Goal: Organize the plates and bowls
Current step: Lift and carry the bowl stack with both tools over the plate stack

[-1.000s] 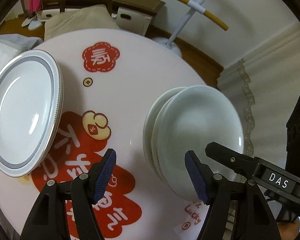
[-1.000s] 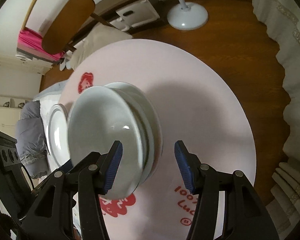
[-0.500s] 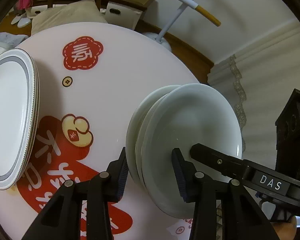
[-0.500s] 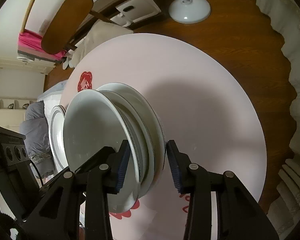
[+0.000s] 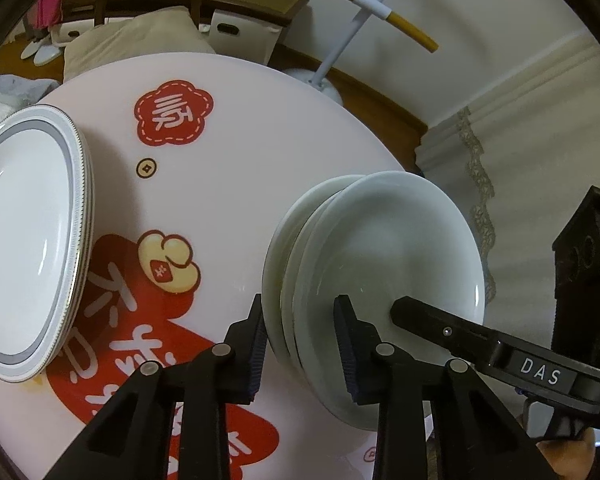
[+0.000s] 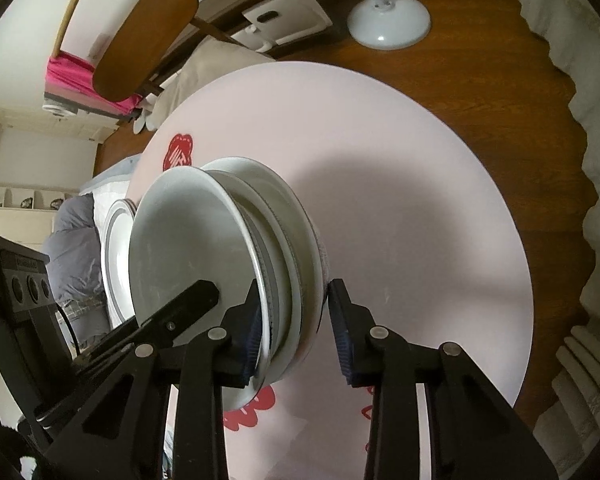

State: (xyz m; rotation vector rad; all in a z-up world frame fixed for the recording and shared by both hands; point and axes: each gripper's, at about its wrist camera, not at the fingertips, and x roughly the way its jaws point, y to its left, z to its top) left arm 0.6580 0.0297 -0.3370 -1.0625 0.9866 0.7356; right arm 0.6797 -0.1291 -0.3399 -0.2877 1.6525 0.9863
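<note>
A stack of pale green-white bowls [image 5: 380, 256] rests on the round white table [image 5: 228, 128]; it also shows in the right wrist view [image 6: 188, 248]. My left gripper [image 5: 302, 344] is closed on the near rim of the whole stack. My right gripper [image 6: 294, 328] straddles the opposite rim, its left pad on the top bowl's inside and its right pad just clear of the bottom bowl. A stack of grey-rimmed white plates [image 5: 24, 240] lies at the table's left, and shows in the right wrist view [image 6: 116, 256] behind the bowls.
The table carries red printed decorations [image 5: 172, 118]. Beyond it are a wooden chair [image 6: 148, 36], a white fan base [image 6: 388, 26] on the wood floor, white boxes [image 6: 288, 14] and curtains [image 6: 580, 80] at the right.
Both grippers moved in onto the bowl stack's rim from opposite sides and their jaws narrowed; the left one now grips the rim.
</note>
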